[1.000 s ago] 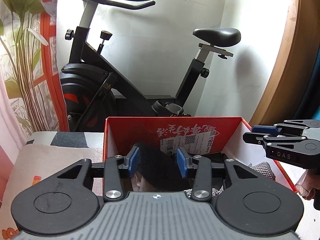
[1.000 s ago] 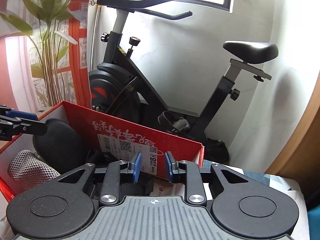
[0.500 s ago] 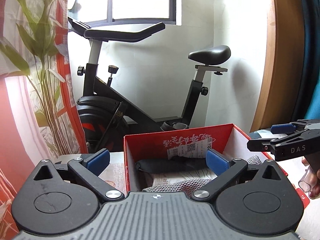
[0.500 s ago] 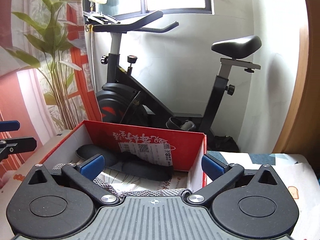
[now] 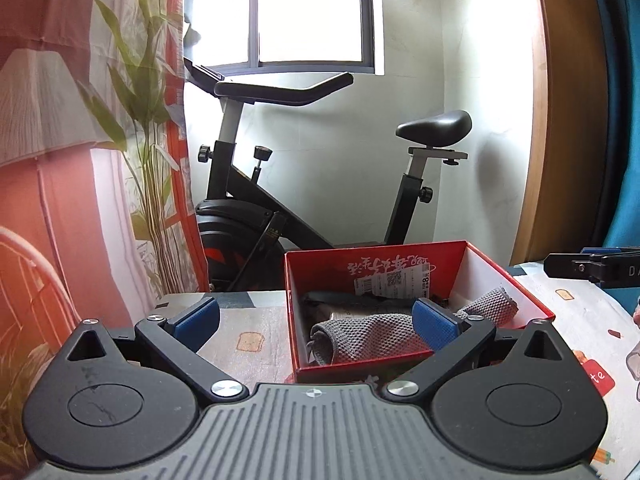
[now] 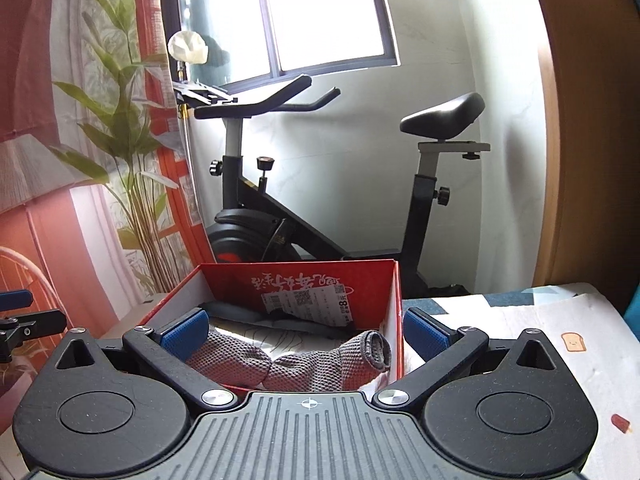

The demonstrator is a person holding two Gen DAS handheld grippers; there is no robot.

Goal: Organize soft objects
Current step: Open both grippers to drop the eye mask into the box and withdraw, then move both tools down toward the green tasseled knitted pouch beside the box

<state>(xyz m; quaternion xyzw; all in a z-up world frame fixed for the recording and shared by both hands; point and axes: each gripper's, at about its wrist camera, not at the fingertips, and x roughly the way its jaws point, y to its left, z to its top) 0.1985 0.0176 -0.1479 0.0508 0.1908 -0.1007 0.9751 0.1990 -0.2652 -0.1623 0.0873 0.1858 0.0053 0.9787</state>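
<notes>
A: Start at the tools. The left gripper (image 5: 316,322) has its jaws spread as wide as they go, nothing between them. Same for the right gripper (image 6: 308,330): wide, empty.

B: Both have just been opening?

A: Yes, and neither has anything between the pads. The grey cloth (image 5: 376,338) lies rolled inside the red box (image 5: 508,280), one end against the near wall, the other propped on the right-hand rim. From the right wrist view the cloth (image 6: 304,364) sags in the middle and one rolled end sticks up by the box (image 6: 396,300) wall.

B: So where are we in the job?

A: My guess: the cloth is in, and the step is backing clear. To do it well, I'd keep the jaws wide and draw both hands straight back and a little up, so no finger hooks the knit.

B: Anything else in the box?

A: A dark strap-like thing and a packet under the cloth; I can't tell more.

B: Edges?

A: The box's near rim sits just in front of both tools, and the cloth end on the right rim could be dragged out. The box stands near the far edge of the patterned table (image 6: 540,328), with an exercise bike (image 5: 288,200) beyond. Open room lies right of the box on the table, and left of it too.
</notes>
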